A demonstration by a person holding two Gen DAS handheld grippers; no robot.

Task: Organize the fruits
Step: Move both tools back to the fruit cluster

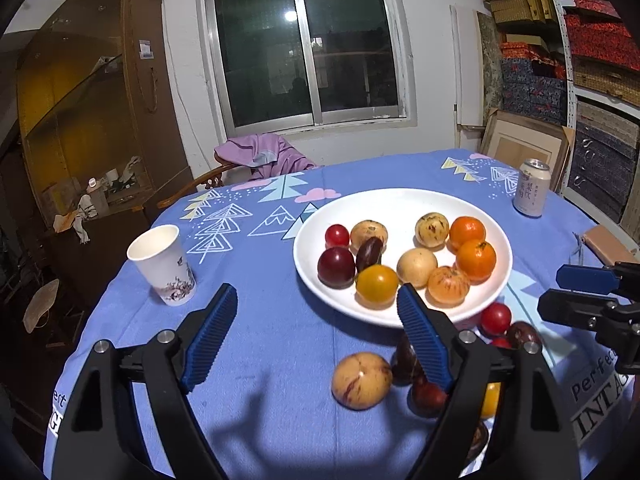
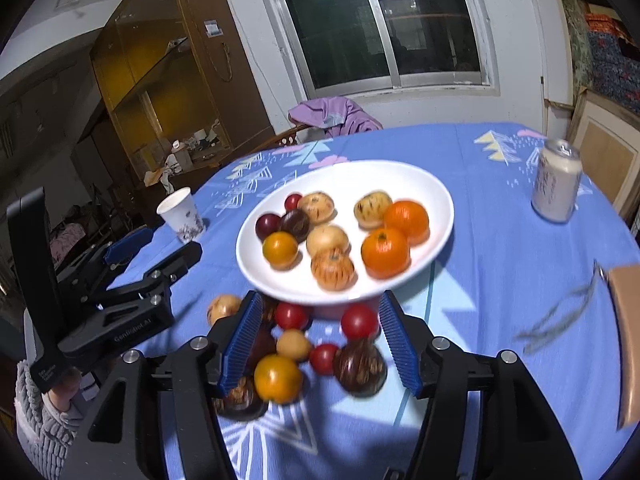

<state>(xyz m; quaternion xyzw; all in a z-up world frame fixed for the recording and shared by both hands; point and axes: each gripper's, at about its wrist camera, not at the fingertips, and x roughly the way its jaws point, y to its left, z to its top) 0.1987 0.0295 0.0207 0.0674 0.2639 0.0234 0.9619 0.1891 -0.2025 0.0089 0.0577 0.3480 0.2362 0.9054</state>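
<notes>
A white plate holds several fruits: two oranges, pale striped ones, a yellow tomato, a dark plum and a small red tomato. Loose fruits lie on the blue cloth in front of it: a pale striped fruit, red tomatoes, a yellow tomato and a dark round fruit. My left gripper is open over bare cloth, with the pale fruit just beside its right finger. My right gripper is open with several loose fruits between its fingers, none pressed.
A paper cup stands left of the plate, a drink can at the far right. A brown flat item lies at the right table edge. A chair with purple cloth stands behind the table.
</notes>
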